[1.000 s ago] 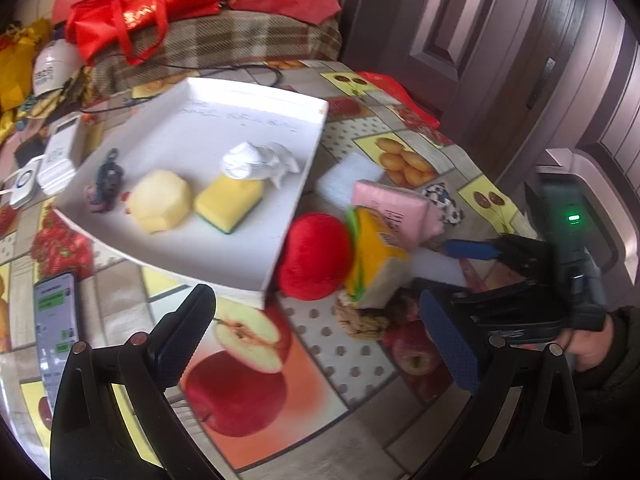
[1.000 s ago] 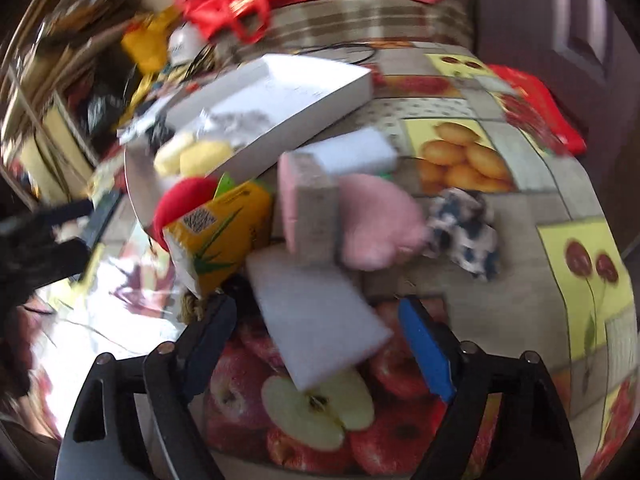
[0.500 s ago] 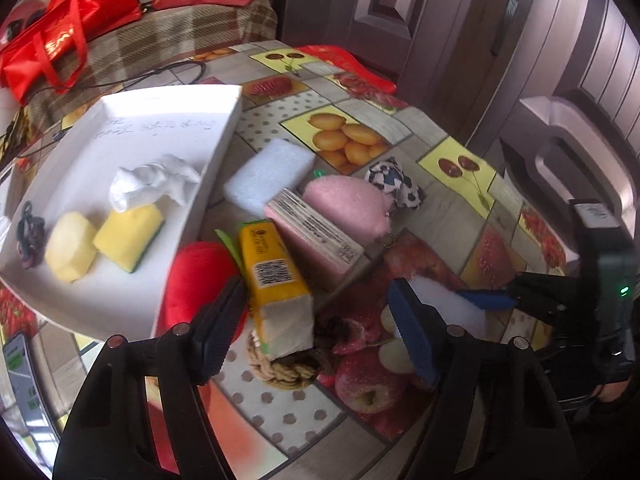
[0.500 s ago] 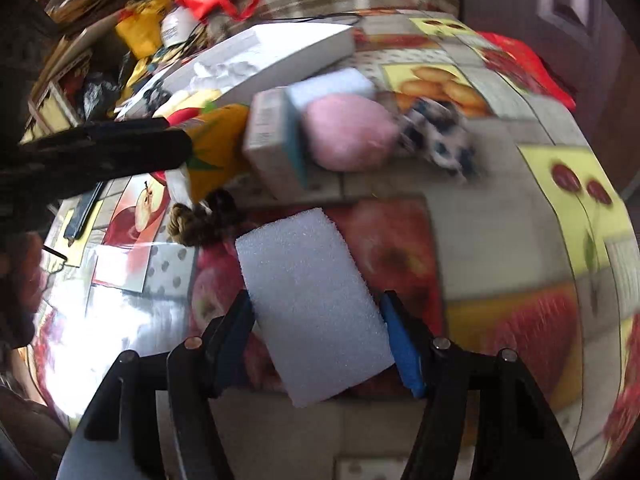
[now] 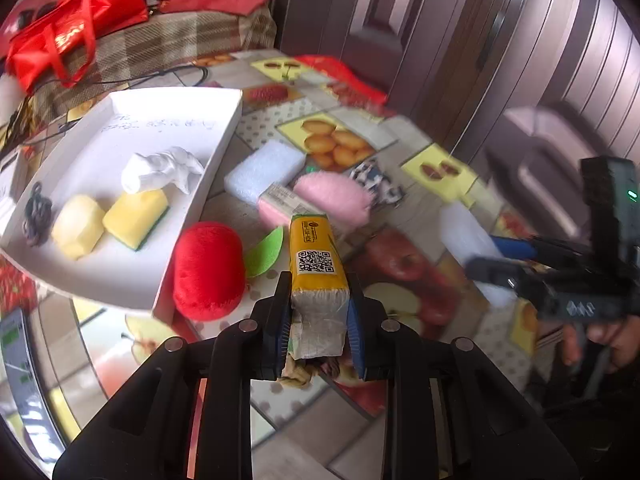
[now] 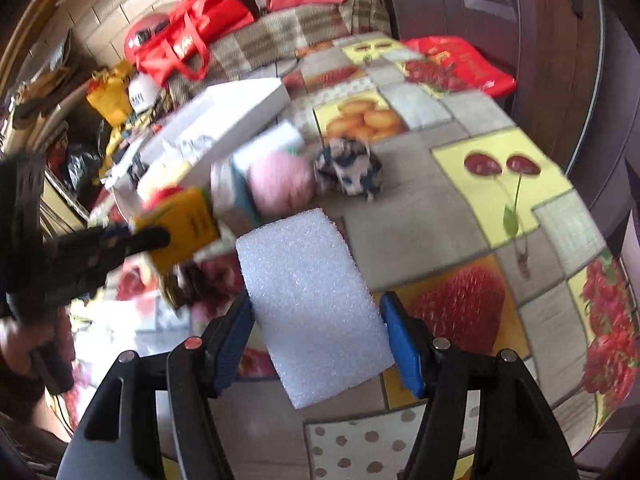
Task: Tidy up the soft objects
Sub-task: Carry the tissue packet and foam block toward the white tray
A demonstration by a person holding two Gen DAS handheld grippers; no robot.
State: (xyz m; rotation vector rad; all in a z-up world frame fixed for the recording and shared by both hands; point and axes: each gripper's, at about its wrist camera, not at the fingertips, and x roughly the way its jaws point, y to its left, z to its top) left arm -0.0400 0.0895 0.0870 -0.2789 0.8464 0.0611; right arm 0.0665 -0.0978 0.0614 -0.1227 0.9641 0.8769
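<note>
Yellow wrapping with a square code on it fills the gap of my left gripper [image 5: 319, 322]: its fingers [image 5: 281, 322] have just closed and now pinch the near end of the yellow pack [image 5: 318, 268] from both sides, the pack pointing away from me over the counter [image 5: 404, 148]. Under the pack's near end lies a bit of braided rope [image 5: 298, 374]. Just left of the pack sit a red plush ball [image 5: 208, 270] and a green felt leaf [image 5: 264, 254], the ball against the edge of the white tray [image 5: 160, 112]. In the tray lie a white crumpled cloth [image 5: 162, 170], a yellow sponge with a green underside [image 5: 136, 218], a pale yellow block [image 5: 78, 226] and a small dark tangle [image 5: 37, 214]. Beyond the pack are a pink box [image 5: 280, 202], a pink fluffy pad [image 5: 334, 198], a white foam block [image 5: 264, 170] and a black-and-white patterned cloth [image 5: 374, 182], clustered close together. My right gripper [image 6: 318, 340] is clamped on a white foam sheet [image 6: 312, 300], its blue fingers [image 6: 402, 340] pressing both long edges, the sheet tilted and reaching out in front over the strawberry print. From the right wrist view the left gripper appears at the left edge, blurred, with the yellow pack in its tips.
</note>
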